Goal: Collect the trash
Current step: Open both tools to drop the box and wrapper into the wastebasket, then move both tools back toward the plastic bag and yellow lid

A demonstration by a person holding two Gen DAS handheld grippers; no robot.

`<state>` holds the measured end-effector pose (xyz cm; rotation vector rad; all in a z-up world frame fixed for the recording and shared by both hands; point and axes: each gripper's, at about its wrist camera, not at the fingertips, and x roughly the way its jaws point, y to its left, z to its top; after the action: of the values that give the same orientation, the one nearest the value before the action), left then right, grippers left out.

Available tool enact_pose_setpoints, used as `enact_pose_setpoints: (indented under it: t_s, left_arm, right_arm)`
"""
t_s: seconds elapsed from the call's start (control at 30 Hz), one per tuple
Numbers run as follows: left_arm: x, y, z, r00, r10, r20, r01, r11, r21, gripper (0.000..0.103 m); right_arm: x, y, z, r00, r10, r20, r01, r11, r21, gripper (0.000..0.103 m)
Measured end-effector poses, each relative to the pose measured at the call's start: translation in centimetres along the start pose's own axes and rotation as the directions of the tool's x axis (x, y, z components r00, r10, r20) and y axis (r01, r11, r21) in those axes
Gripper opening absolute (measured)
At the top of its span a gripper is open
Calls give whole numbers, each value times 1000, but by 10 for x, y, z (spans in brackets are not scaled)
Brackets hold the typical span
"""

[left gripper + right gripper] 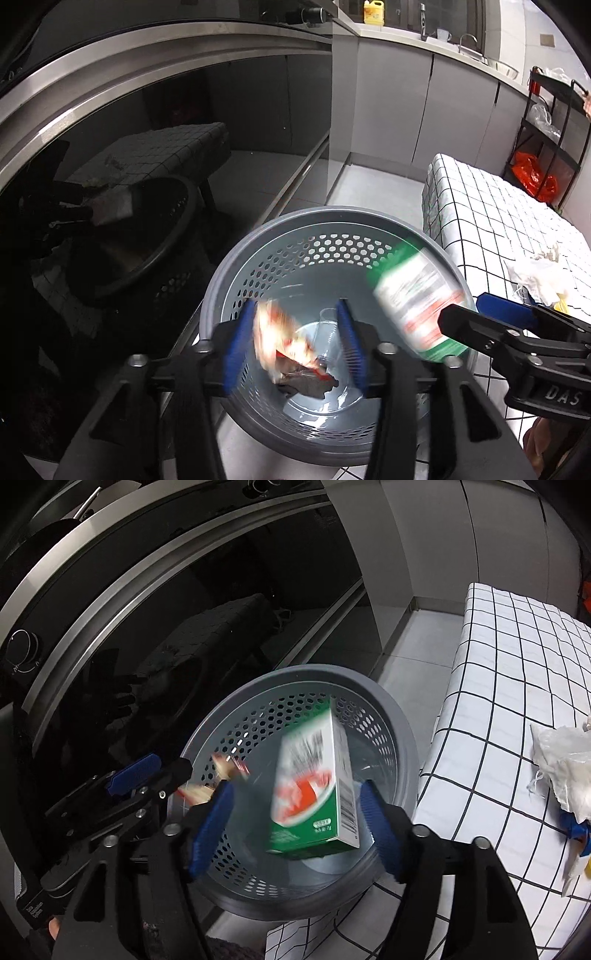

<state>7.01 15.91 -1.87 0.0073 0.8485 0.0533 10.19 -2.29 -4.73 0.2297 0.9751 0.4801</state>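
Observation:
A grey perforated trash basket [258,236] stands on the floor below both grippers; it also shows in the right wrist view [399,716]. My left gripper [295,343] is open above it, and a blurred orange-white wrapper [277,336] falls between its blue pads. My right gripper [299,827] is open, and a blurred green and white carton [314,786] falls from it into the basket. The carton shows in the left wrist view [417,306] beside the right gripper [476,314]. A dark wrapper [306,384] and a clear plastic cup [328,317] lie at the basket's bottom.
A table with a white checked cloth [498,221] stands right of the basket, with crumpled white trash [565,760] on it. A black glass oven front [147,147] is to the left. Grey cabinets [406,110] and a black rack [546,140] stand behind.

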Motion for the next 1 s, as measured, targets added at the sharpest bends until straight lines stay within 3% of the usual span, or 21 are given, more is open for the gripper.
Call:
enact_pose_setpoints:
  t_s: [0.57,1.0]
  left_arm:
    - [-3,-2,2,1000,-12,12,12,1000,-8,58]
    - [-15,-42,1,997,-58,58,54,996,64,74]
  right_arm:
    - [-12,-5,-4,999,-27,27,27,1000,7,69]
    - [-52,-40,-17,991,-96,90,91,994,63,69]
